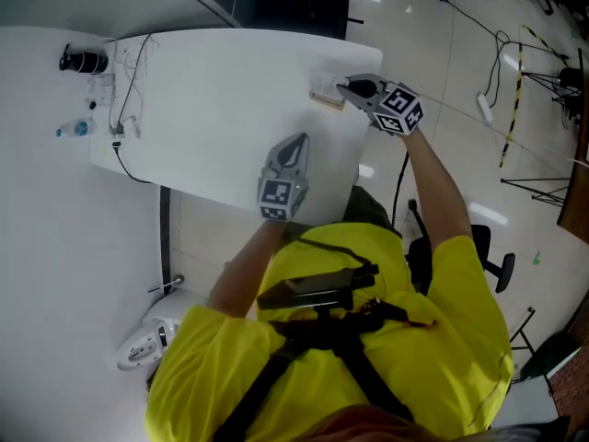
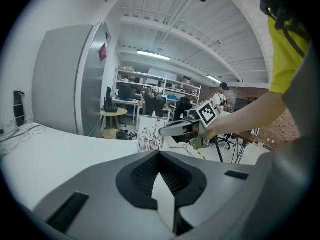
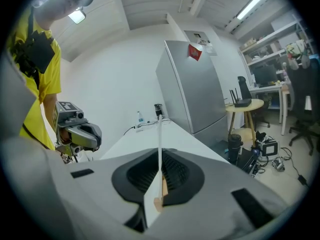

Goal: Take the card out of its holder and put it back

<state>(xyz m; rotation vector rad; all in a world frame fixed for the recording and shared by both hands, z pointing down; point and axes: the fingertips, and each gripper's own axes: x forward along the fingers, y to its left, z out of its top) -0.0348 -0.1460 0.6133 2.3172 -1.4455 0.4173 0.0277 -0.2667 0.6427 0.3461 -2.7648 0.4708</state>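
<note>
A white card (image 1: 322,83) printed with thin black stems stands upright at the table's far right edge, its lower edge at a small wooden holder (image 1: 328,101). My right gripper (image 1: 346,88) reaches in from the right and is shut on the card. In the right gripper view the card (image 3: 160,149) shows edge-on between the jaws, with a bit of the holder (image 3: 158,202) below. The left gripper view shows the card (image 2: 149,133) face-on with the right gripper (image 2: 167,130) on it. My left gripper (image 1: 295,143) hovers shut and empty over the table's near edge, about a hand's width from the card.
The white table (image 1: 212,109) has cables and a charger (image 1: 120,109), a black bottle (image 1: 83,60) and a small water bottle (image 1: 74,129) at its far left. A grey fridge (image 3: 195,84) stands beyond the table. An office chair (image 1: 488,265) is on the floor to the right.
</note>
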